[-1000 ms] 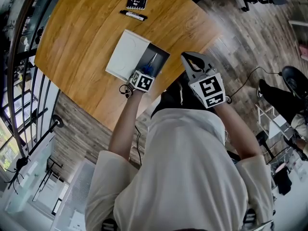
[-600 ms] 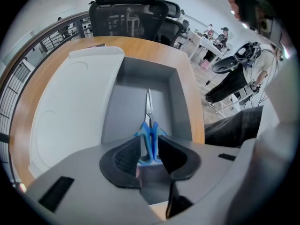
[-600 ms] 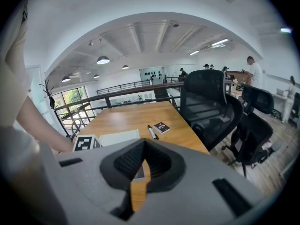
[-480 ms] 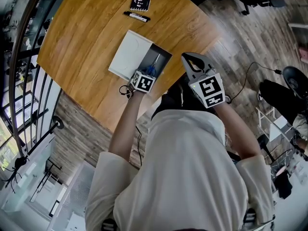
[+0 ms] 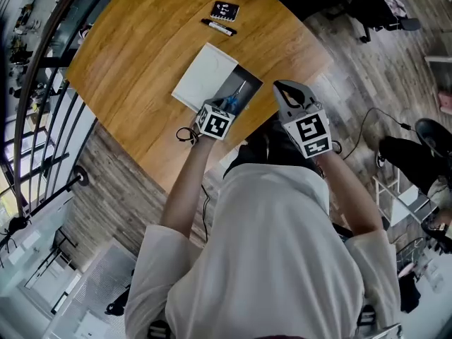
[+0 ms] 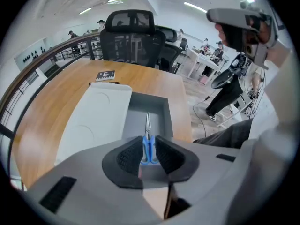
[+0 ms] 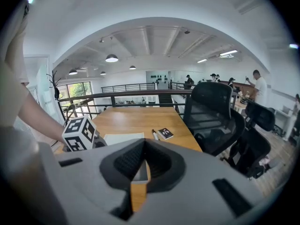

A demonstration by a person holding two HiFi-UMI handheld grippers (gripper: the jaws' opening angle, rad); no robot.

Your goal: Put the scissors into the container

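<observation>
Blue-handled scissors [image 5: 234, 99] [image 6: 147, 125] lie flat in the grey open container [image 5: 248, 81] [image 6: 159, 103], blades pointing away from me. A white lid [image 5: 205, 76] [image 6: 96, 121] lies against the container's left side. My left gripper [image 5: 224, 109] [image 6: 149, 142] hovers over the container's near end, pointing steeply down. Its jaws are open by a narrow gap and have just been closing; nothing is between them, and the scissors show through the gap below. My right gripper [image 5: 286, 88] [image 7: 143, 145] is held off the table's right edge, shut and empty.
A black marker [image 5: 219, 27] [image 7: 154, 135] and a small black card [image 5: 225, 10] [image 7: 165, 133] lie at the table's far side. Black office chairs [image 6: 133, 34] [image 7: 213, 111] stand beyond the table. A railing [image 5: 42, 83] runs along the left.
My left gripper has lifted up off the scissors, which stay lying in the container. The right gripper has shifted only a little.
</observation>
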